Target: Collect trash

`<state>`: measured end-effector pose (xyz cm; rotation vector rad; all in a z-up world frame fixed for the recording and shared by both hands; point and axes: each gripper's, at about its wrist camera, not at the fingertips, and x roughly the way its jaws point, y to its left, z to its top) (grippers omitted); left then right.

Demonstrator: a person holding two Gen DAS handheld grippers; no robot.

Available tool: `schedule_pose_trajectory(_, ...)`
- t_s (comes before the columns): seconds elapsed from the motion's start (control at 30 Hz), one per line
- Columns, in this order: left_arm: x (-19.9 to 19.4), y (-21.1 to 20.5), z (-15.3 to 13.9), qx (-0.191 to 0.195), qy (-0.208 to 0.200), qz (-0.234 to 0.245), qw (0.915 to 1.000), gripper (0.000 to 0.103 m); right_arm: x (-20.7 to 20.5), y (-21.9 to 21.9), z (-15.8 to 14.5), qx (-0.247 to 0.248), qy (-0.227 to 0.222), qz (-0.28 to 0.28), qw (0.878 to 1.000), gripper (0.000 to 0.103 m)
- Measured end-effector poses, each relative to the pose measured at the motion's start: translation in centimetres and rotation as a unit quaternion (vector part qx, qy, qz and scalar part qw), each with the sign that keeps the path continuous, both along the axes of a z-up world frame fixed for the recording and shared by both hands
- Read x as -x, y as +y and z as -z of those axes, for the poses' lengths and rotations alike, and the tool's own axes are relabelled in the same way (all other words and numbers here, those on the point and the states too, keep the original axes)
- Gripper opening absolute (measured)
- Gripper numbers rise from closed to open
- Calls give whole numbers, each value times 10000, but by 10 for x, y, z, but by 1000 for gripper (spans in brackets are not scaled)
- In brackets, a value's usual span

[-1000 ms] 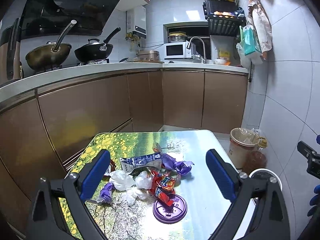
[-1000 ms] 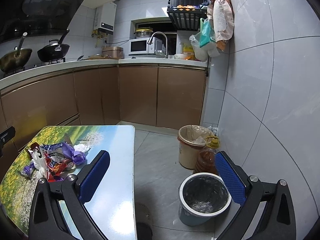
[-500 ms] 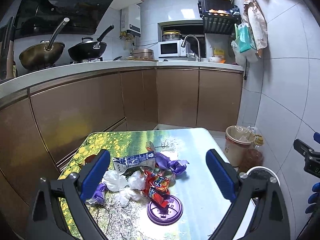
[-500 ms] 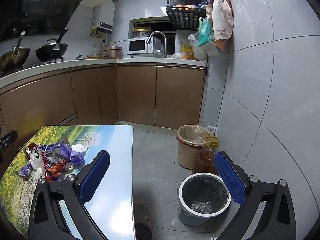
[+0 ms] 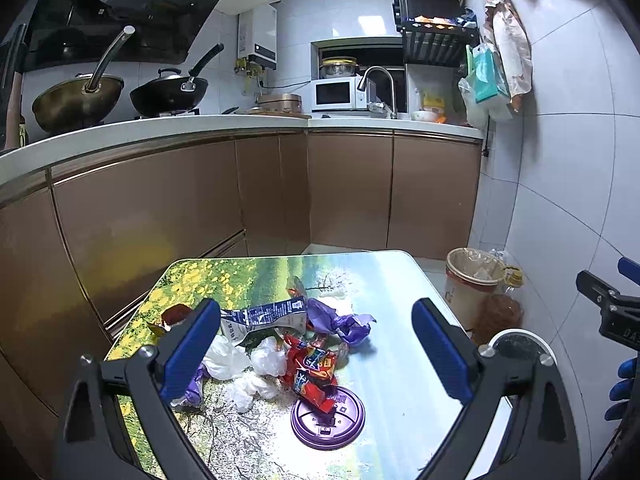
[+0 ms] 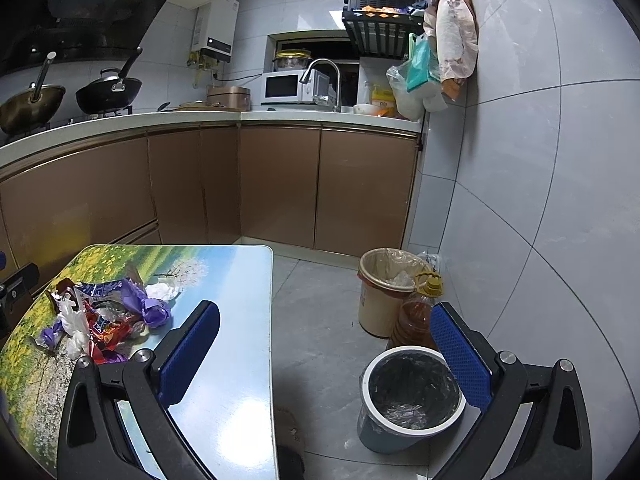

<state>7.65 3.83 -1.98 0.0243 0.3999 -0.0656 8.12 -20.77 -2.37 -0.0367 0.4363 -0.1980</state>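
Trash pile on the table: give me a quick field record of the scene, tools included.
surface: landscape-print table
pile: blue-white carton, purple wrapper, red snack wrappers, white tissues
lid: purple cup lid, flat on table, red wrapper overlapping its edge
left tool: open, above the pile, holding nothing
right tool: open, empty, over the floor beside the table
bins: black-lined bin on floor near table; beige bin behind it
beside bins: oil bottle
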Motion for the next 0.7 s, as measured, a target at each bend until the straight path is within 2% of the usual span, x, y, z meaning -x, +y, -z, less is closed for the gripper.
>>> schedule_pose_trajectory(0.43, -14, 4, 9, 109, 180, 103, 9997, 97, -17, 5, 8, -108, 113, -121, 9998, 103)
schedule_pose_trajectory(0.6, -19, 23, 12, 225, 213, -28, 9995, 96, -26, 6, 15, -181, 298, -270, 9990, 103)
schedule_pose_trajectory(0.7, -19, 40, 17, 244, 281, -134, 9992, 96, -35, 12, 21, -246, 494, -588, 9967, 103)
